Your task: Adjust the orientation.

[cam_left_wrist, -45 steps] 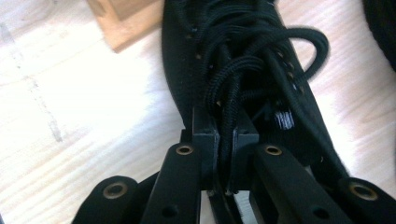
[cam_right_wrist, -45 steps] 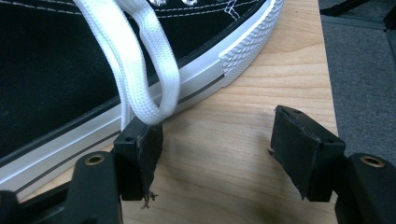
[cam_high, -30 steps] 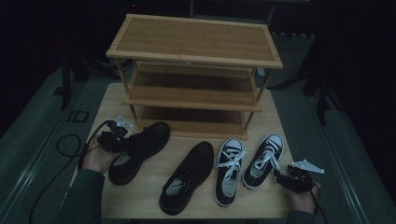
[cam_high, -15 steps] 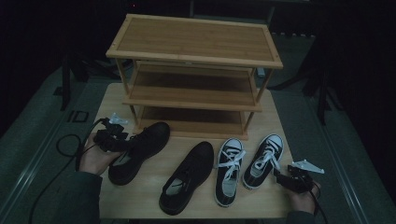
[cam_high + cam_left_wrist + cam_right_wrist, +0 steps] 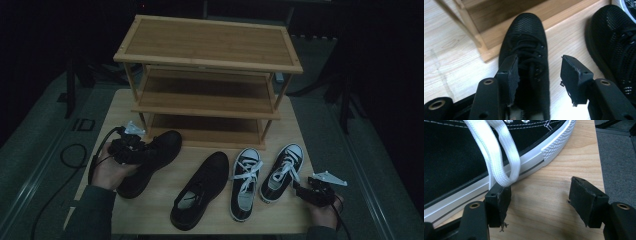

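Observation:
A black mesh shoe (image 5: 159, 150) (image 5: 526, 32) lies on the table with its toe toward the bamboo shoe rack (image 5: 210, 45). My left gripper (image 5: 142, 151) (image 5: 540, 65) hovers over the shoe's laces and collar. Its jaws have just been opening and now stand wide; the pads press on nothing. A second black shoe (image 5: 200, 190) (image 5: 619, 37) lies to the right. Two black-and-white sneakers (image 5: 246, 182) (image 5: 283, 170) follow. My right gripper (image 5: 301, 190) (image 5: 540, 185) is open beside the right sneaker (image 5: 454, 157), and a white lace loop (image 5: 504, 150) rests at its left pad.
The rack has three shelves and stands at the back of the wooden table (image 5: 150, 215). Its front leg (image 5: 471, 27) is close to the left shoe's toe. The table's right edge (image 5: 599, 157) runs just beyond the right gripper, with grey floor past it. A cable (image 5: 75, 155) trails off left.
The left gripper's jaws have opened off the left black shoe, and the hand has lifted slightly and shifted right. The shoe stays on the table. The right hand has not moved.

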Action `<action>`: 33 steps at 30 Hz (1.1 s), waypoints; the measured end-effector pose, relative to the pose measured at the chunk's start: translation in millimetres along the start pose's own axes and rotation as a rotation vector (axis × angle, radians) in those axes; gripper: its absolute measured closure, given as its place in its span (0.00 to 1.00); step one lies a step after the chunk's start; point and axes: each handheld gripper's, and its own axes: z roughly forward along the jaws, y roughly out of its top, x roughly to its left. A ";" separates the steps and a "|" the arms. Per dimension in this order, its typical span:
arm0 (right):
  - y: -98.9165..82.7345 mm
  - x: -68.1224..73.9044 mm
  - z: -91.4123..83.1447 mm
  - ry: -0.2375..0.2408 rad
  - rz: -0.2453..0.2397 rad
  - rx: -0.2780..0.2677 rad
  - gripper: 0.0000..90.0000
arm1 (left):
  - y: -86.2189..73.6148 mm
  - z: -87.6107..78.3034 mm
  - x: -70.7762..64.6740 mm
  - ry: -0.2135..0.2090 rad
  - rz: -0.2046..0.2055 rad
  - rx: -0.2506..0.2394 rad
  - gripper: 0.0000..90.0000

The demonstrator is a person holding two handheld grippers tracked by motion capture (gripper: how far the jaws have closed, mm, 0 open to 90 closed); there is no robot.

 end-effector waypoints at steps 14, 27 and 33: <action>0.0 -0.1 0.1 0.000 -0.001 0.000 0.38 | 8.2 5.2 -19.9 -0.018 0.026 0.001 0.53; 0.0 -0.1 0.1 0.000 -0.001 -0.001 0.38 | 11.4 5.5 -25.8 -0.035 0.023 -0.003 0.52; -0.1 -0.1 0.1 -0.001 -0.001 -0.001 0.38 | 13.8 5.7 -33.8 -0.058 0.035 -0.007 0.52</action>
